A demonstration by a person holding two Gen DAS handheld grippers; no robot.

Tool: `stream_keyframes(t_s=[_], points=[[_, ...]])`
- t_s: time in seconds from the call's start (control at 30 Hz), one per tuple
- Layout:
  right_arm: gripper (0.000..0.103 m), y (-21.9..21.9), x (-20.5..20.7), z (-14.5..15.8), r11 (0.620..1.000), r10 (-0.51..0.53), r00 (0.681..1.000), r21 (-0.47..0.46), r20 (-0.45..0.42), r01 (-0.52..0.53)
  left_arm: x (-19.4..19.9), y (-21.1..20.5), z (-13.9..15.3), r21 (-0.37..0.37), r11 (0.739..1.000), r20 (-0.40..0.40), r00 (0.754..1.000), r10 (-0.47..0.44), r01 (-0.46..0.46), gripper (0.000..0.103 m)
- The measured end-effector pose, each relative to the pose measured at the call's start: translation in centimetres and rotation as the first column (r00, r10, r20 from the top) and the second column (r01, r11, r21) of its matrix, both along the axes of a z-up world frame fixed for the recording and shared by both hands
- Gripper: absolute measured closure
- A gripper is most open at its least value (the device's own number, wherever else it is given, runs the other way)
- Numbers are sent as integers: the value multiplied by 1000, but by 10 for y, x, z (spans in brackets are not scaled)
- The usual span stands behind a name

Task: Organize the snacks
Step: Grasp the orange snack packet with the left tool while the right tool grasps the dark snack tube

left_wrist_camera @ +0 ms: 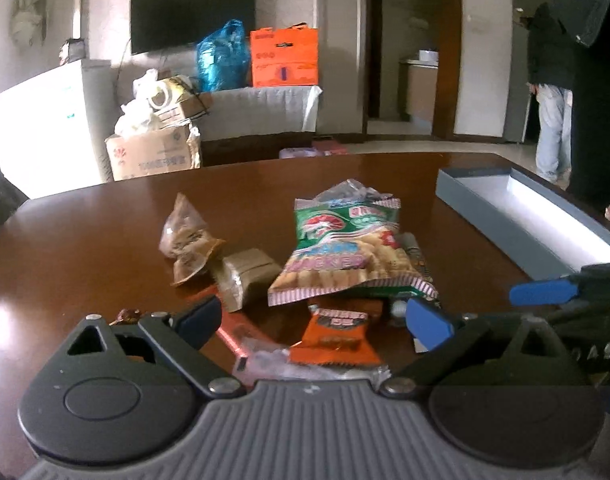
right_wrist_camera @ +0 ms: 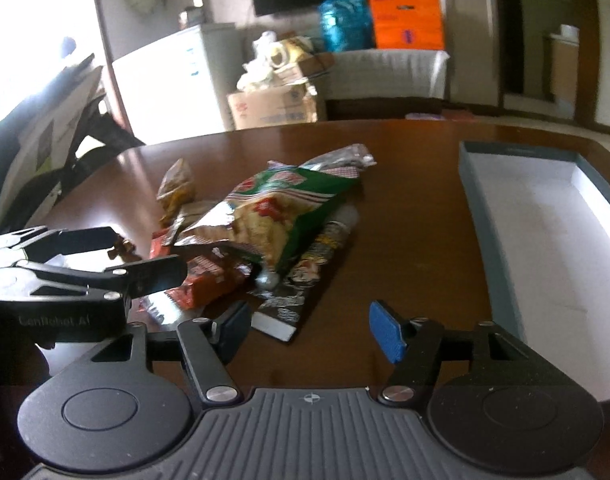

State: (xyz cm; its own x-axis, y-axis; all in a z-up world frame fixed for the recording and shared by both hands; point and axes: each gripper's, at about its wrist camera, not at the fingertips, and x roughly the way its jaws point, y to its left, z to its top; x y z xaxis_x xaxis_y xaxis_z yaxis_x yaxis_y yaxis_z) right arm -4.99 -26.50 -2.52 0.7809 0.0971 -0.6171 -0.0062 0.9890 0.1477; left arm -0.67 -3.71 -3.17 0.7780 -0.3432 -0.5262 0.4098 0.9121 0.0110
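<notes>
A pile of snacks lies on the brown table (left_wrist_camera: 85, 248). A green cracker bag (left_wrist_camera: 345, 244) sits on top of it and also shows in the right wrist view (right_wrist_camera: 273, 216). An orange packet (left_wrist_camera: 335, 338) lies between the fingers of my open left gripper (left_wrist_camera: 317, 320), low over the pile's near edge. A brown wrapped block (left_wrist_camera: 247, 274) and a clear bag of brown snacks (left_wrist_camera: 187, 236) lie to the left. My right gripper (right_wrist_camera: 313, 330) is open and empty above bare table, right of a dark printed packet (right_wrist_camera: 305, 280). An open grey box (right_wrist_camera: 553, 248) stands at right.
The grey box also shows at the right in the left wrist view (left_wrist_camera: 525, 208). The left gripper's body (right_wrist_camera: 65, 280) is at the left in the right wrist view. Cardboard boxes (left_wrist_camera: 153, 156) and a person (left_wrist_camera: 553, 92) stand beyond the table.
</notes>
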Motion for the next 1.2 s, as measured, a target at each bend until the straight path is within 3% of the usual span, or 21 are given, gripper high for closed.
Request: stream_keyframes(t_s=[0.17,0.33,0.4,0.47,0.63,0.73,0.77,0.8,0.9,1.2], points=[[33,-13,-4,2,997,-66,998,40,10,65,5,-13,-7,44,998,7,999,-43,42,3],[31,-16,-3,1,995,-87,996,48,6,87,20,-22,-18,66,995,-40,997,-72,75,3],[31,-16,-3,1,995,-87,996,47,5,87,29,-24,-25,97,992,-81,994,-71,79,5],[30,-14,-2,0,996,-84,996,44,5,84,30,-23,-31,147,986,-68,995,-68,77,8],[30,-6,3,-2,998,-60,998,-2,2,60,34,-7,-28,86,994,-87,994,-61,68,15],[31,5,10,-4,998,-34,999,-55,-1,34,34,-7,-28,99,993,-70,996,-60,66,25],[31,7,13,-6,997,-27,1000,-68,-2,26,33,-7,-28,104,992,-64,996,-62,69,31],[32,9,16,-7,997,-22,1000,-78,-3,21,33,-9,-28,107,991,-59,995,-75,81,50],[33,14,25,-12,996,-6,1000,-93,-17,4,39,-8,-28,42,994,-131,987,-96,102,51],[33,35,44,-24,989,63,997,-129,-33,-67,44,5,-26,34,997,-150,987,-59,65,50]])
